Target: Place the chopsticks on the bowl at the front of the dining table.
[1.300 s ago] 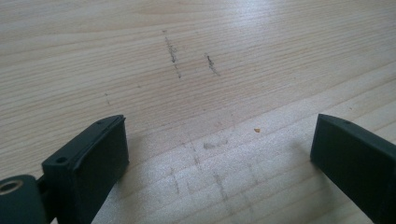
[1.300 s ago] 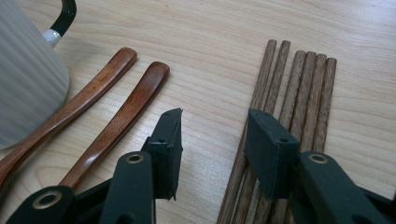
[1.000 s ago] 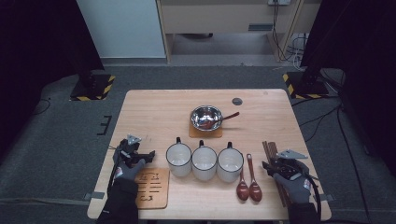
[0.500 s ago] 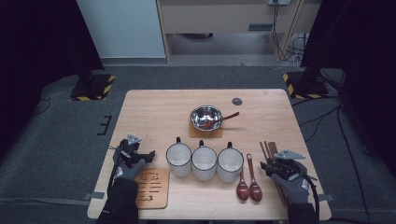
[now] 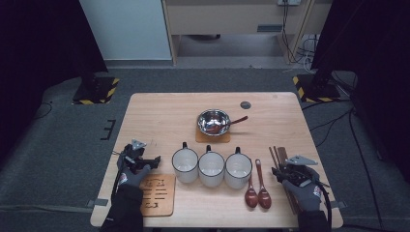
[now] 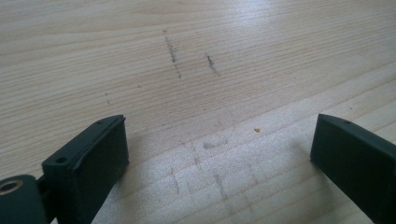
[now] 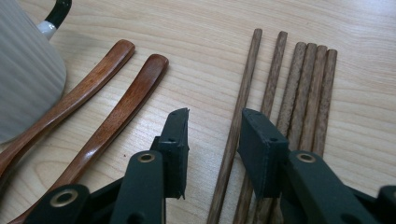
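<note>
While the right gripper point(image 5: 285, 170) sits at the lower right of the high view, its jaws straddle the leftmost stick of a row of five wooden chopsticks point(image 7: 299, 93) lying flat on the worktop point(image 5: 159, 116). Seen in the right gripper view, that stick point(image 7: 236, 126) runs up the middle of the frame between the two jaws; the jaws have just been closing on it but a gap shows on either side, so the pads are not pressing it yet. The second stick passes beneath the right-hand jaw, and the other three lie just beside it, touching one another.

Two wooden spoons point(image 7: 119, 102) lie side by side at the left of that view, near the chopsticks but apart from them, with the wall of a white mug point(image 7: 25, 79) at the upper left.

At the lower left of the high view, the left gripper point(image 5: 145, 163) rests over bare wood, just above a wooden coaster point(image 5: 157, 193). Its jaws stand spread wide with nothing between them.

Three white mugs point(image 5: 212, 169) stand in a row at centre. A steel bowl point(image 5: 213, 121) sits on a mat above them, a spoon handle point(image 5: 239, 120) leaning out of it.
</note>
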Demonstrator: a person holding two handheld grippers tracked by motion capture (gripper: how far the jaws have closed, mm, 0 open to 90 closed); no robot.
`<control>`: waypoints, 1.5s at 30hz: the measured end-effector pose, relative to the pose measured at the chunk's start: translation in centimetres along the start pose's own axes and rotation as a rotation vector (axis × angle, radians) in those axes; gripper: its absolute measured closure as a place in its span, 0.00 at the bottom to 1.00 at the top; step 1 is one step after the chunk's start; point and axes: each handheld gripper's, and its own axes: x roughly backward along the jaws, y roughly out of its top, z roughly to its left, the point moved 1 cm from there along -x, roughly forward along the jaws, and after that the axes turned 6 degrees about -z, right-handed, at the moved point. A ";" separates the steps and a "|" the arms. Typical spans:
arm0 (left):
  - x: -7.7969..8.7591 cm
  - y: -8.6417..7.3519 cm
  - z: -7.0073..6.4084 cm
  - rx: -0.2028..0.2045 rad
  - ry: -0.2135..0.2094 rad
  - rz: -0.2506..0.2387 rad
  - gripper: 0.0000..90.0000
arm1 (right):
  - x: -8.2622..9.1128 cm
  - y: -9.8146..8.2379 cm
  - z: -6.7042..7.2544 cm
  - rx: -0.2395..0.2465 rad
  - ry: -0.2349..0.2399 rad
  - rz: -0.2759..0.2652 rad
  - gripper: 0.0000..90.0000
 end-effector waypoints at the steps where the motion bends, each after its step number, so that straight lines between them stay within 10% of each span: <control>1: 0.0 0.0 0.0 0.000 0.000 0.000 0.03 | -0.1 0.0 0.0 0.004 -0.001 0.000 0.70; 45: 0.0 0.0 0.0 0.000 0.000 0.000 0.03 | 0.2 0.1 1.4 0.011 -0.004 0.022 0.90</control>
